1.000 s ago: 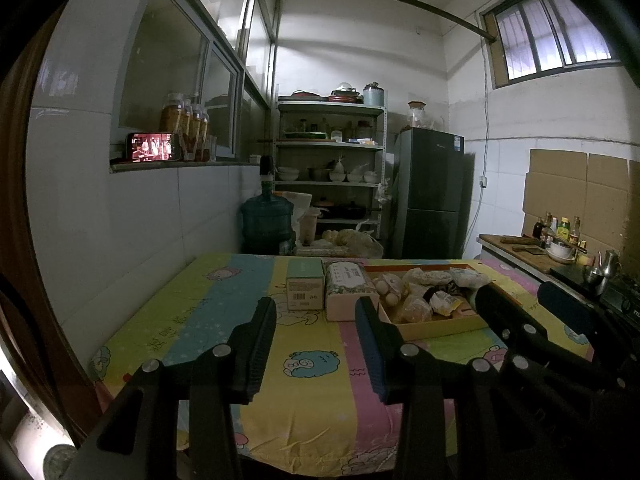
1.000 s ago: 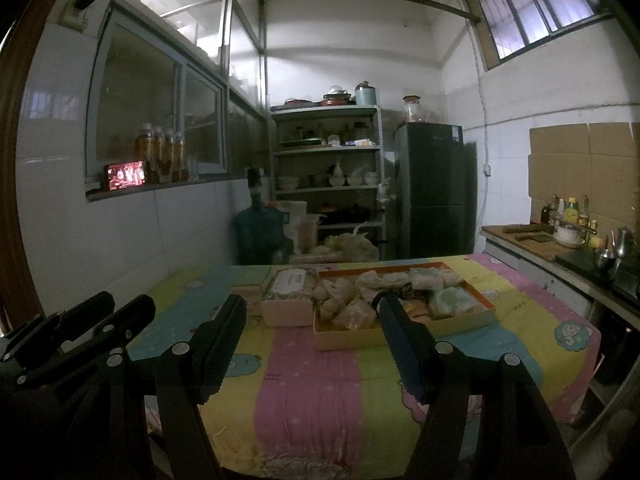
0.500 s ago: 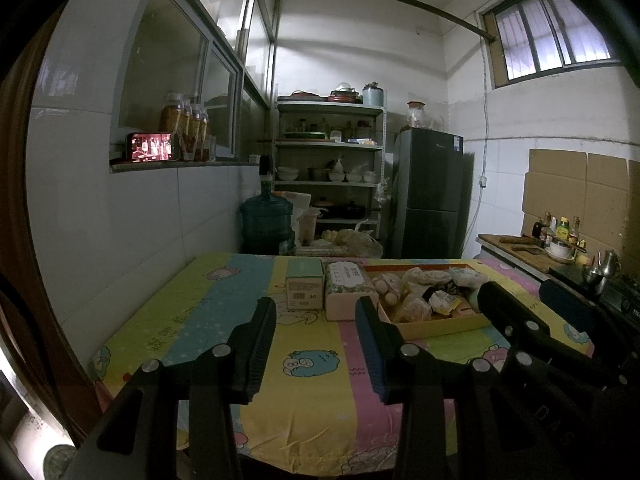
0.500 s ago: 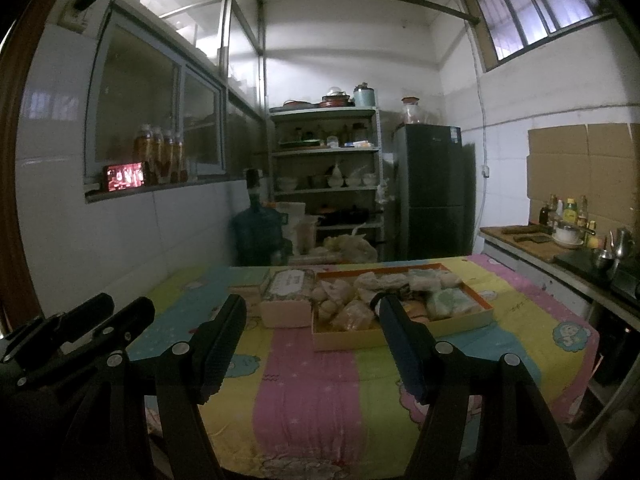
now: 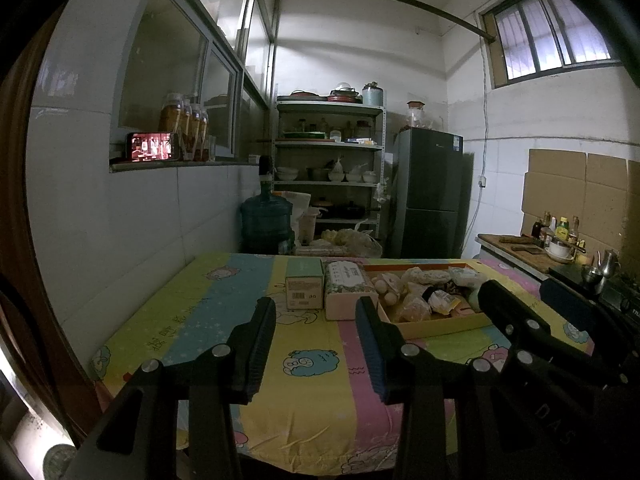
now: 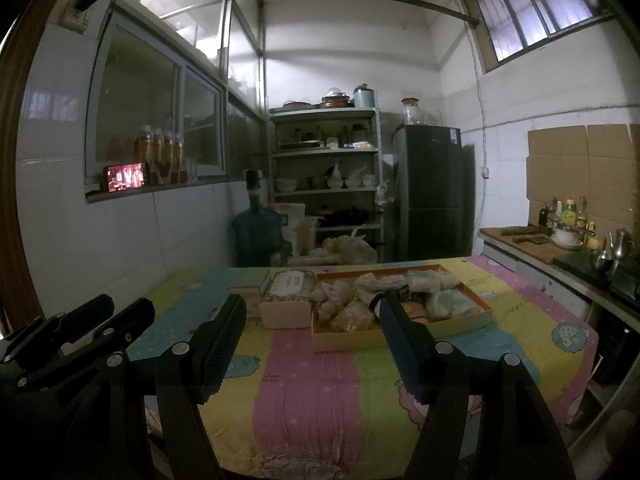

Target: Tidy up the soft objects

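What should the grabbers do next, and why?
Probably ease the right gripper forward toward the shallow orange cardboard tray of soft plastic-wrapped packets. Both it and the left gripper hang open and empty, short of the tray.

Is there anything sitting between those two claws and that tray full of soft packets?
Nothing visible: only bare tablecloth lies between the open right gripper, the open left gripper and the tray. The tissue box stands beside it.
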Demonstrator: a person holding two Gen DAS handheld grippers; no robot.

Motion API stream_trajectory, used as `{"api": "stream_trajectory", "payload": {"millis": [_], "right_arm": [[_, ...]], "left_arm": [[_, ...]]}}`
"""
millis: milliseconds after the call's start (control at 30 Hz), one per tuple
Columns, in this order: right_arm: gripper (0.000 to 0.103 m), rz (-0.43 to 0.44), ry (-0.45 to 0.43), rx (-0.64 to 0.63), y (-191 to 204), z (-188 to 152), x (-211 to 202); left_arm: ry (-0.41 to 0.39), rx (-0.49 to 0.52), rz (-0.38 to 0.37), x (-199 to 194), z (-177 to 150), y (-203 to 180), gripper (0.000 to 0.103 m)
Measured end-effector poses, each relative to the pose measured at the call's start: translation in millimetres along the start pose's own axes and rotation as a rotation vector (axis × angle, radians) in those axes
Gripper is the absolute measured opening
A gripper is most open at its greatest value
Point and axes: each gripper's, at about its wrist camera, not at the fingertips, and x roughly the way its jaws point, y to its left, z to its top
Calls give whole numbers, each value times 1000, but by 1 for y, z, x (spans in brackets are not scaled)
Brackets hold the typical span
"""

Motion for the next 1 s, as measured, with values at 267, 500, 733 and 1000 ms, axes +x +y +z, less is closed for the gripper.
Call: {"api": "stream_trajectory", "payload": {"millis": [267,500,733,1000], "right_arm": [[71,1,0,1,0,-1,0],[71,0,-2,0,1,0,0],[71,-1,-2,-2,0,-1,0],[71,-1,-3,-2,1,-1,0]], "left_arm": [[-1,0,0,0,0,0,44],[0,0,0,-1,0,0,44],[-2,-1,0,-1,0,0,44],[-1,-1,-1,0,0,1,44]]}}
